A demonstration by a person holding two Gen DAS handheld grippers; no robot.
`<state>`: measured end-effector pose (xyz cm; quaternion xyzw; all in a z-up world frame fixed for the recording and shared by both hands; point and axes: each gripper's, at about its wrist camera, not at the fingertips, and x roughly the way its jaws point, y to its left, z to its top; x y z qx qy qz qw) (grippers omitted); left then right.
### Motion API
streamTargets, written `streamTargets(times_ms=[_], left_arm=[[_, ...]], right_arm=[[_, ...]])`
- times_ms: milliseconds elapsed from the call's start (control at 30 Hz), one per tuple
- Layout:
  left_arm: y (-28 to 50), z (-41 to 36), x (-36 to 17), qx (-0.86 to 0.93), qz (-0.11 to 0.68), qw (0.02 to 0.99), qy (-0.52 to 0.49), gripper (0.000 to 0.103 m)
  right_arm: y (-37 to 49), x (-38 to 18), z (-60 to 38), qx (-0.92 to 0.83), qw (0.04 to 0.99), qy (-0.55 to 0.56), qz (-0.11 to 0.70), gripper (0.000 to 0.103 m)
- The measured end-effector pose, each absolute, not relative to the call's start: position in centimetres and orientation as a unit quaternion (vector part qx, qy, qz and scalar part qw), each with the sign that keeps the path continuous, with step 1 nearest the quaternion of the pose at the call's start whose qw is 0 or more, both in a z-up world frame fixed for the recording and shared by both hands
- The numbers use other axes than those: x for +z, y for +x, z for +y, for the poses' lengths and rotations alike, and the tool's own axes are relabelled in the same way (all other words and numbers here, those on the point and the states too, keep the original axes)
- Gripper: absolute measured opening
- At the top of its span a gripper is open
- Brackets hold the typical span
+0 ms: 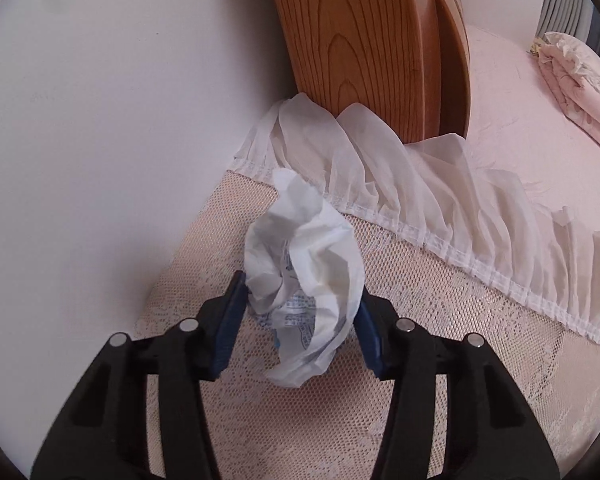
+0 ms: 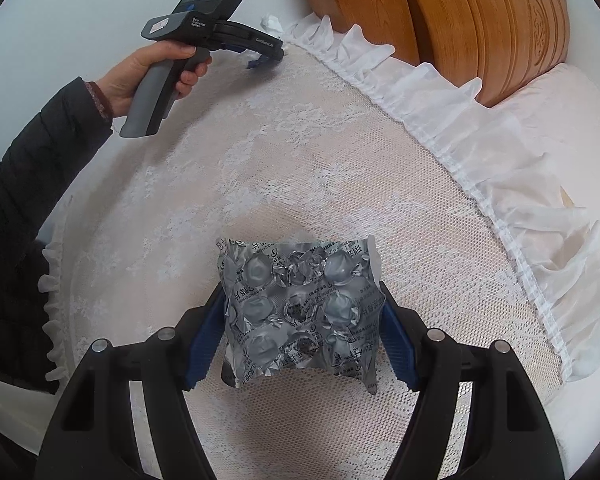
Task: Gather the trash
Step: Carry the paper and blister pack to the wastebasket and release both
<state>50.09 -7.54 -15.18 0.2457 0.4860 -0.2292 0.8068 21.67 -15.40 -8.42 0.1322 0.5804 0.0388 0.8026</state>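
The left gripper (image 1: 300, 312) clamps the crumpled paper (image 1: 304, 280) near the wooden headboard (image 1: 364, 48). The right gripper (image 2: 300, 328) grips the blister pack (image 2: 300, 312) farther from it. Risk: soft paper compresses and slips out.

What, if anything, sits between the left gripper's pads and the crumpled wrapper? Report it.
Nothing visible. The left gripper has the crumpled white wrapper directly between its blue pads, both touching the paper, on the lace cover. No bin is in view, so the way there cannot be judged.

White crumpled wrapper (image 1: 304, 276), blue print; silver blister pack (image 2: 300, 312); cream lace cloth (image 2: 300, 152); blue fingers (image 2: 400, 344).
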Motion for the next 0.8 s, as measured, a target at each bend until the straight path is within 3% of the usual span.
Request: streamTargets(times_ms=[300,567,800], left_arm=[[40.8,-3.2,-8.9,-0.199,0.453,0.838,0.231,0.048],[24.2,0.0,-2.7,-0.162,0.438,0.864,0.190,0.048],[10.1,-4.5,-1.8,-0.213,0.465,0.849,0.136,0.048]], right_arm=[[20.1,-7.0,-15.1,0.068,0.816,0.118,0.561,0.071],[13.9,-3.9,-17.0,0.090,0.828,0.110,0.542,0.071],[4.9,-1.8,-22.4,0.051,0.831,0.104,0.544,0.071]])
